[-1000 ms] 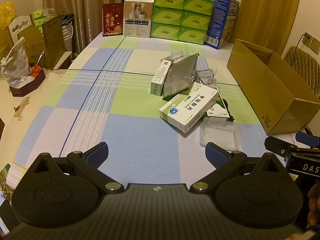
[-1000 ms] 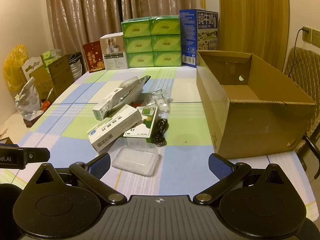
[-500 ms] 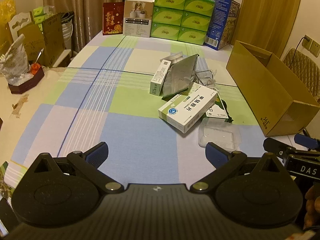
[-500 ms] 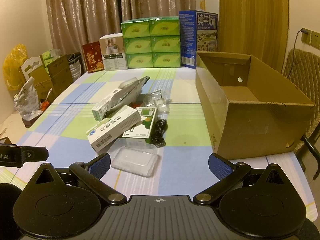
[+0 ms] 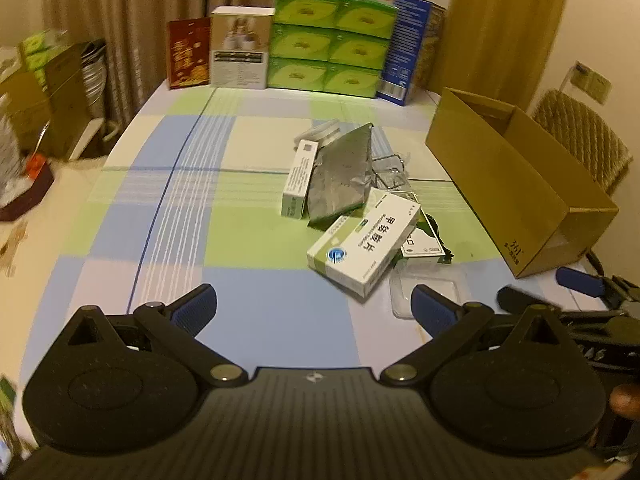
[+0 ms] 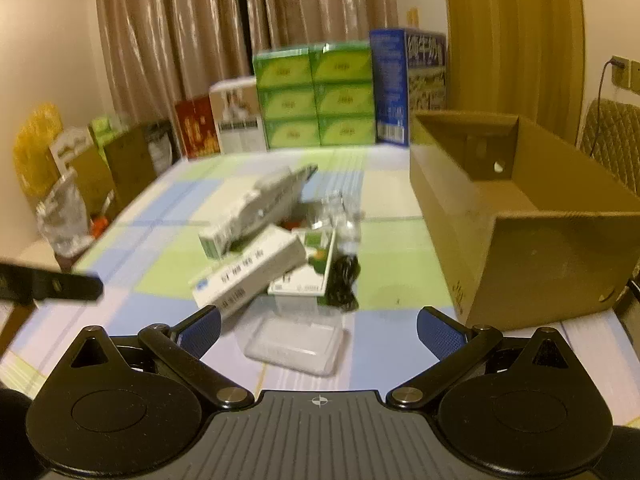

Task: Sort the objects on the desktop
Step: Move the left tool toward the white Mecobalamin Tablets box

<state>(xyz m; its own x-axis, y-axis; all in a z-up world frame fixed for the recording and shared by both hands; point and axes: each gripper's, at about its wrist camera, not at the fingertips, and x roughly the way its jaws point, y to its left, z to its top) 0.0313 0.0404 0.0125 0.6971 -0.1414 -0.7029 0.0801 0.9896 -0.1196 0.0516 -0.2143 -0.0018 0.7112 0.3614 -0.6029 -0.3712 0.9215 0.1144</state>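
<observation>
Lying in a loose heap near the middle of the checked table [image 5: 256, 240]: the things to be sorted. Landmark taken: the big white medicine box [image 5: 365, 249], green-striped with black characters, tilted across the pile.

- Just behind it, a crumpled silver foil pouch [image 5: 340, 178] leans against a narrow white carton [image 5: 297, 184] standing on its long edge.
- Under its right end, a flat green-and-white card pack [image 5: 422, 245]; a black coiled cable [image 6: 342, 280] just right of that.
- In front of it, a clear plastic tray [image 6: 298, 344], nearest of the heap to both claws.
- Behind and right, some clear wrapping [image 5: 390, 170]; the right wrist view is motion-blurred, so what it holds cannot be made out.
- Well to its right, an open brown cardboard box [image 5: 516, 196], long side toward the pile, reaching close to the table's near edge.

Left claw [image 5: 314, 306]: blue pads wide apart, holding nothing, above bare blue cloth in front of the medicine box. Right claw [image 6: 318, 330]: wide apart as well, empty, hovering over the clear tray.

Room: left of the medicine box the cloth is open right to the table edge. A strip of bare cloth separates heap and cardboard box. Stacked green cartons [image 5: 330, 40] line the far edge.
</observation>
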